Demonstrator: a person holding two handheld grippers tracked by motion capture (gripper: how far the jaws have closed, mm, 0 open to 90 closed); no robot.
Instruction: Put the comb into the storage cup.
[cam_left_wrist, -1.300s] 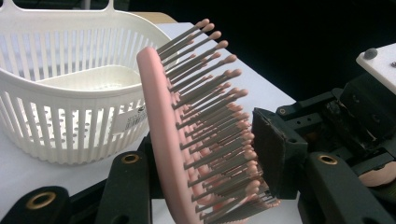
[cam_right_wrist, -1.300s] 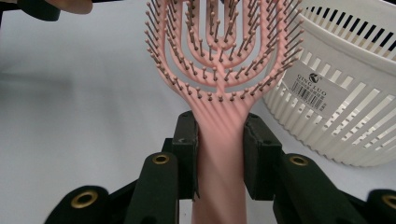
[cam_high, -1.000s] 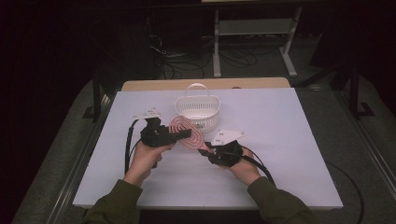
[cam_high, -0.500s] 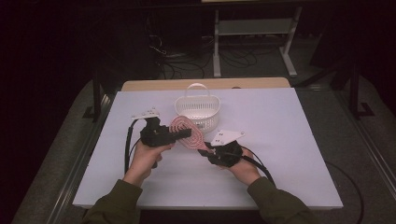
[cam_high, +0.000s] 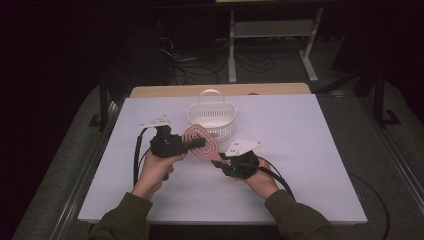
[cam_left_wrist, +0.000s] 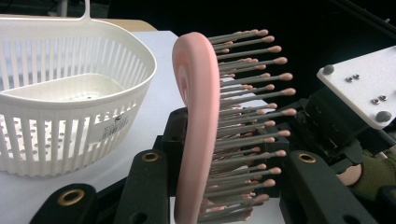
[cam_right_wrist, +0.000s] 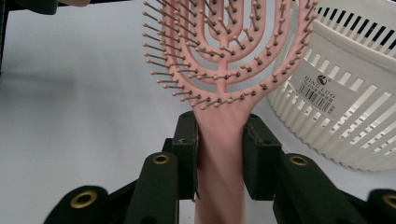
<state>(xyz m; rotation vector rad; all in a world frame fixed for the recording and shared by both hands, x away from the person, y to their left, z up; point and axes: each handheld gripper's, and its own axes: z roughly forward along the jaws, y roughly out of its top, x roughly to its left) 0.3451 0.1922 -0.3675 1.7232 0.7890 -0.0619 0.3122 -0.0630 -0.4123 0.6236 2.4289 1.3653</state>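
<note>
A pink hairbrush hangs just above the white table, in front of a white slotted basket. My right gripper is shut on the brush's handle; in the right gripper view the jaws clamp the handle below the bristled head. My left gripper comes in from the left across the head. In the left gripper view the head stands edge-on between the jaws, its back against one pad and its bristle tips at the other. The right gripper shows beyond it.
The basket stands empty just behind the brush, close to its tip. A wooden board edge lies behind the table, with dark floor, cables and a stand farther back. Bare table surface stretches to the right and front.
</note>
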